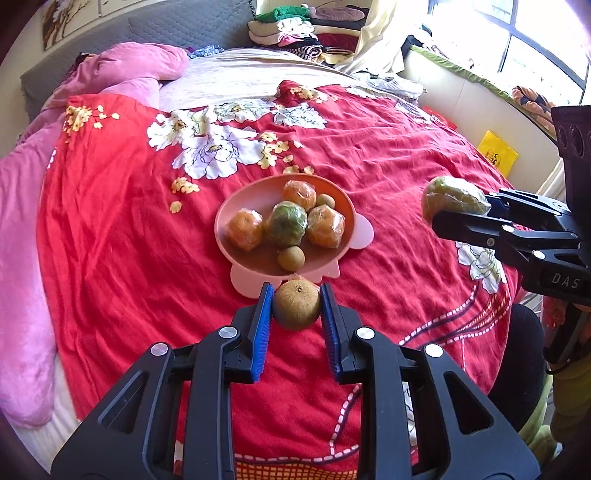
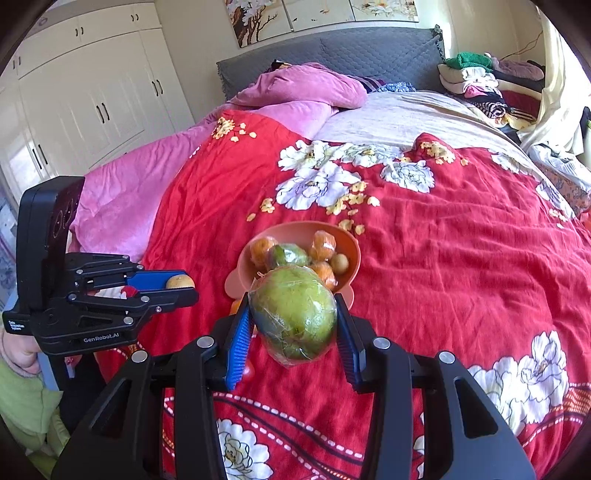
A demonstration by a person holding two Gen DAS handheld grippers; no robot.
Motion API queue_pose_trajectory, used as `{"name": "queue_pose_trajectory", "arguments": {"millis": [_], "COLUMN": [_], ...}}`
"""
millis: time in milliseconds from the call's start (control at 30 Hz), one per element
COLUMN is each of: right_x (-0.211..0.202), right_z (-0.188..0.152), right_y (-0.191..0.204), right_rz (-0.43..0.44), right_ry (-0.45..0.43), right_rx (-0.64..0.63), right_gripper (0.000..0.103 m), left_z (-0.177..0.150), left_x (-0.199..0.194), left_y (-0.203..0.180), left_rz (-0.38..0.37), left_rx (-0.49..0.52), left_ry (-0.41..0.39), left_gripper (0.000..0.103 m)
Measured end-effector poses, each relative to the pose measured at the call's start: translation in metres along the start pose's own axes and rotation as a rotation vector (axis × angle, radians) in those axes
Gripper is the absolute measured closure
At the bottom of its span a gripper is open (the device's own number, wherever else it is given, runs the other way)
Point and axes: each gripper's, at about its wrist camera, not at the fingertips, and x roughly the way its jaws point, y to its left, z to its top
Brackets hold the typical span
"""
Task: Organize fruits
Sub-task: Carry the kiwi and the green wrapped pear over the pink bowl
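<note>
A pink bowl [image 1: 343, 206] [image 2: 352, 240] sits on the red flowered bedspread and holds several plastic-wrapped oranges, a wrapped green fruit [image 1: 288, 223] and small brown fruits. My left gripper [image 1: 297, 306] is shut on a small brown round fruit [image 1: 297, 308] just in front of the bowl; in the right wrist view that gripper [image 2: 181, 288] appears at the left with the brown fruit [image 2: 179, 281] at its tips. My right gripper [image 2: 293, 317] is shut on a large wrapped green fruit [image 2: 293, 314], and it shows at the right of the left wrist view [image 1: 458, 214] holding that fruit [image 1: 452, 195] above the bedspread.
Pink blankets [image 1: 22, 221] lie along the bed's left side, a grey headboard [image 2: 332, 55] behind. Folded clothes [image 1: 295, 29] are stacked at the far corner. White wardrobes [image 2: 74, 92] stand left of the bed. A person's hand [image 2: 18, 350] and green sleeve hold the left gripper.
</note>
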Motion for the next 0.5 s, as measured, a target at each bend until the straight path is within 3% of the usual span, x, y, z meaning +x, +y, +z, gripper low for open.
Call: {"name": "queue_pose_trajectory", "arguments": {"millis": [500], "right_x": [0.011], "right_z": [0.031], "right_y": [-0.008], "right_rz": [0.005], "right_ry": [-0.032], "right_rx": [0.009], "right_gripper": [0.063], "left_z": [0.025], "left_x": [0.018], "left_y": [0.004], "left_rz": [-0.018], "left_rx": [0.008], "left_ry": [0.004], "left_gripper": [0.085]}}
